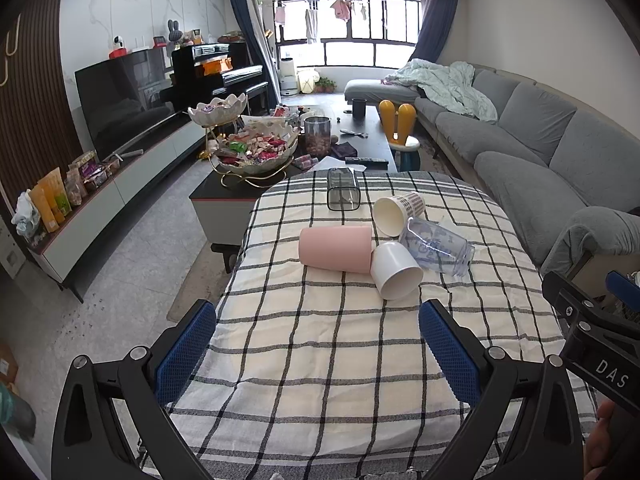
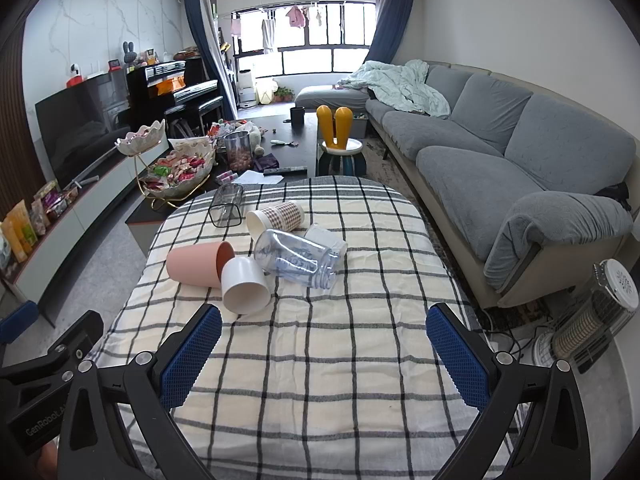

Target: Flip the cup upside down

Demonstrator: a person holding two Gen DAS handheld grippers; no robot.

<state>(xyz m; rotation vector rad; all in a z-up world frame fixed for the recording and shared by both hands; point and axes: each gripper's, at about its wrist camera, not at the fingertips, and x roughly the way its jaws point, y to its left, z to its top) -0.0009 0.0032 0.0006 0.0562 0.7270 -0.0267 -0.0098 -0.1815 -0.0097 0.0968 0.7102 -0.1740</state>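
Observation:
Several cups lie on their sides on the checked tablecloth (image 1: 320, 344): a pink cup (image 1: 336, 248) (image 2: 196, 260), a white cup (image 1: 396, 276) (image 2: 245, 286), a clear printed bottle (image 1: 436, 248) (image 2: 296, 258), a checked paper cup (image 1: 398, 209) (image 2: 276, 218) and a smoky clear cup (image 1: 343, 194) (image 2: 227, 210). My left gripper (image 1: 318, 354) is open and empty, short of the cups. My right gripper (image 2: 324, 358) is open and empty, also short of them, and shows at the right edge of the left wrist view (image 1: 592, 320).
A coffee table (image 1: 240, 188) with candy bowls (image 1: 256, 152) stands beyond the table's far edge. A grey sofa (image 2: 500, 168) runs along the right. A heater (image 2: 592, 320) stands on the floor at right. A TV cabinet (image 1: 120, 184) is at left.

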